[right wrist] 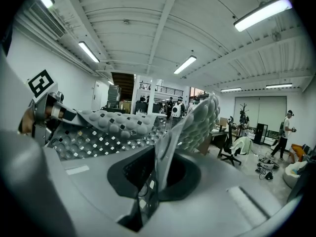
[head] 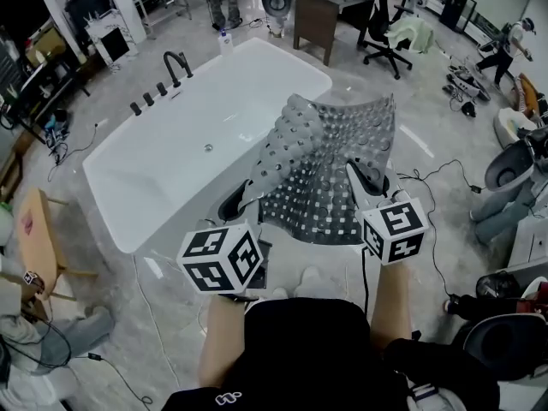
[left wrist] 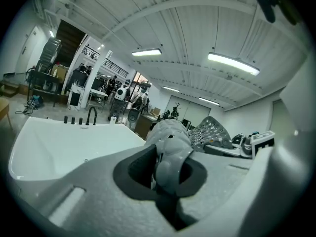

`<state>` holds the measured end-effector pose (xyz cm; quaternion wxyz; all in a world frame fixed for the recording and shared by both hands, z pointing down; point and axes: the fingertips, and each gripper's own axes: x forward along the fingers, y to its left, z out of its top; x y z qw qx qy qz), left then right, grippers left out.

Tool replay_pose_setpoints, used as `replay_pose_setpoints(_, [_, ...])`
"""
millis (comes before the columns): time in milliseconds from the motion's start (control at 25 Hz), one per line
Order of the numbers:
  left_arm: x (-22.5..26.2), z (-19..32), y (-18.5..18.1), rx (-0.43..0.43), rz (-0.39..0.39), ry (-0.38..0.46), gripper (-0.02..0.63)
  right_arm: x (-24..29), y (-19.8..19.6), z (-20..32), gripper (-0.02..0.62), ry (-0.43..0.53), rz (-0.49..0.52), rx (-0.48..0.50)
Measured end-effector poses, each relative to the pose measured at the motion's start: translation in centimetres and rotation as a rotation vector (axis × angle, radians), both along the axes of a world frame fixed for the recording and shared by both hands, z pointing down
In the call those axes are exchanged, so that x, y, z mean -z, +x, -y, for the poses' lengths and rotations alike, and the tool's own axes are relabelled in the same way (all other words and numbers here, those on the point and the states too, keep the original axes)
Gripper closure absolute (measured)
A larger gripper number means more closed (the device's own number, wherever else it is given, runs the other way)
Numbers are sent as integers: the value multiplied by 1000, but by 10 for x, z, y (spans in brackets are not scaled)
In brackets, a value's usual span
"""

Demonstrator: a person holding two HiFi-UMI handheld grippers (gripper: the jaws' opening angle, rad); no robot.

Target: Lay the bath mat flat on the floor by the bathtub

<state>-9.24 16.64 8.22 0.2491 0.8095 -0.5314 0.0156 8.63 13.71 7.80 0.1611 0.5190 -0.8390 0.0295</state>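
Note:
A grey bath mat (head: 330, 165) with bumps and square holes hangs in the air beside the white bathtub (head: 197, 135), its far part curling upward. My left gripper (head: 248, 197) is shut on the mat's near left edge, which bunches between the jaws in the left gripper view (left wrist: 170, 149). On the near right edge my right gripper (head: 358, 178) is shut too. In the right gripper view the mat (right wrist: 192, 122) rises from the jaws and spreads left toward the other gripper (right wrist: 42, 105).
Grey glossy floor (head: 171, 315) runs along the tub's near side. A black faucet (head: 175, 65) and knobs stand at the tub's far left rim. A wooden stool (head: 38, 238) is at left, a toilet (head: 509, 165) and cables at right, a desk and chair (head: 381, 24) behind.

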Motion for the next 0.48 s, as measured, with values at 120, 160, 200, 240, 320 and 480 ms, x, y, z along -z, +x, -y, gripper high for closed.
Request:
replay_pose_setpoints(120, [-6,11,10,13,3,-29,581,-6,10,12,568,-27,-2,12])
replay_pose_setpoints(160, [-8,15,13,18,3,-39,581,-8,13,16,568,-34,-3,18])
replay_pose_setpoints(200, [-10,20,16,24,1,-49,581,-9,16,20,568,-40,-3,24])
replay_pose_setpoints(240, [-12,23,20,29,0,-59,581,-11,19,24,568,-47,-3,30])
replay_pose_setpoints(320, [-14,31,27,37,1,-72,581,-13,27,32,568,-60,-3,39])
replay_pose_setpoints(480, [-17,45,45,44,-1,-83,581,-17,40,45,568,-73,-6,54])
